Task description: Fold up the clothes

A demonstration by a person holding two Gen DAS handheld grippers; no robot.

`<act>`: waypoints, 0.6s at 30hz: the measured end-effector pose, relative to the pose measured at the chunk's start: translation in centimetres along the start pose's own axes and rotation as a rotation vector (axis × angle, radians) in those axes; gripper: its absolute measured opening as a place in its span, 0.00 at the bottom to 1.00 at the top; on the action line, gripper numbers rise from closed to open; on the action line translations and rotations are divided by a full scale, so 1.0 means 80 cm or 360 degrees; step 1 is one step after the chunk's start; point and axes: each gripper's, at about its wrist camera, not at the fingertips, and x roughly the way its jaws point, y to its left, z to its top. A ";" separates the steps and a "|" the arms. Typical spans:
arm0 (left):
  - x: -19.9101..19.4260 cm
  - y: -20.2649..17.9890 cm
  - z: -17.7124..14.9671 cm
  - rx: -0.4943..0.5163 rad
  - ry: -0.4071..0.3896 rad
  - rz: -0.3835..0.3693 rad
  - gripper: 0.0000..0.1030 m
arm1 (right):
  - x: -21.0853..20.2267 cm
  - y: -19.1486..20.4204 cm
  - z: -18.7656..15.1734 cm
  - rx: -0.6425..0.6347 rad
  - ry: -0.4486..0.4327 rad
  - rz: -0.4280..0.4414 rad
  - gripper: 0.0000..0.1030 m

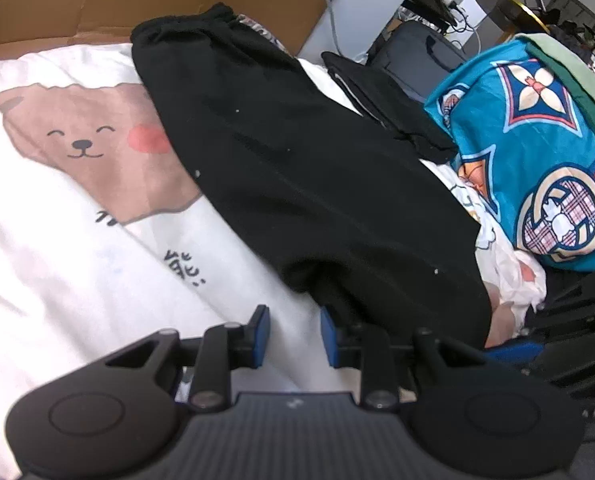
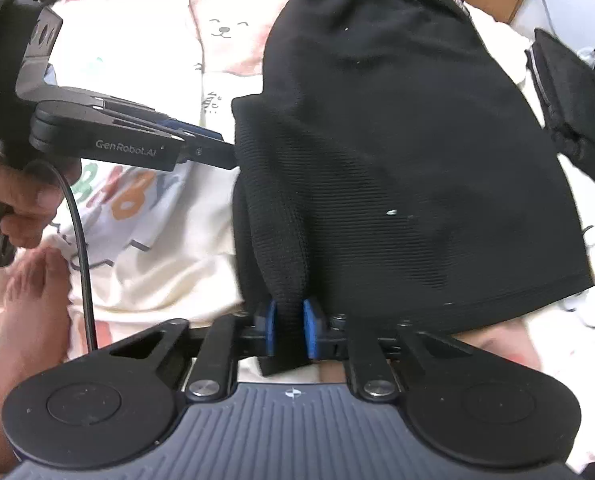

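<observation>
Right wrist: 2 grippers; right gripper (image 2: 288, 330) pinches 1 black garment (image 2: 397, 152); left gripper (image 1: 293, 334) parted.

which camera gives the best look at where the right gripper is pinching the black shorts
The right wrist view. There the right gripper is shut on a fold at the hem of the black shorts, with both blue pads visible. The left wrist view shows the shorts lying on the bedding, but not that pinch.
</observation>
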 end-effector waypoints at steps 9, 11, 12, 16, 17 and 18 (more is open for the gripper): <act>0.008 0.005 0.004 -0.0077 -0.0025 -0.0022 0.28 | 0.004 0.023 -0.001 -0.0259 0.0088 -0.0050 0.06; 0.010 0.009 0.005 -0.0106 -0.0033 -0.0027 0.28 | 0.008 0.027 0.000 -0.0276 0.0099 -0.0031 0.06; 0.011 0.010 0.005 -0.0121 -0.0037 -0.0030 0.28 | 0.011 0.026 0.001 -0.0264 0.0105 -0.0016 0.06; 0.007 0.012 0.014 -0.0150 -0.0132 -0.0040 0.28 | 0.012 0.010 0.003 -0.0141 0.0102 0.0032 0.06; 0.003 0.012 0.017 -0.0151 -0.0171 -0.0047 0.28 | 0.009 0.004 0.003 -0.0098 0.0093 0.0041 0.06; -0.001 0.012 0.020 -0.0151 -0.0209 -0.0053 0.28 | 0.007 -0.003 0.003 -0.0055 0.0084 0.0048 0.06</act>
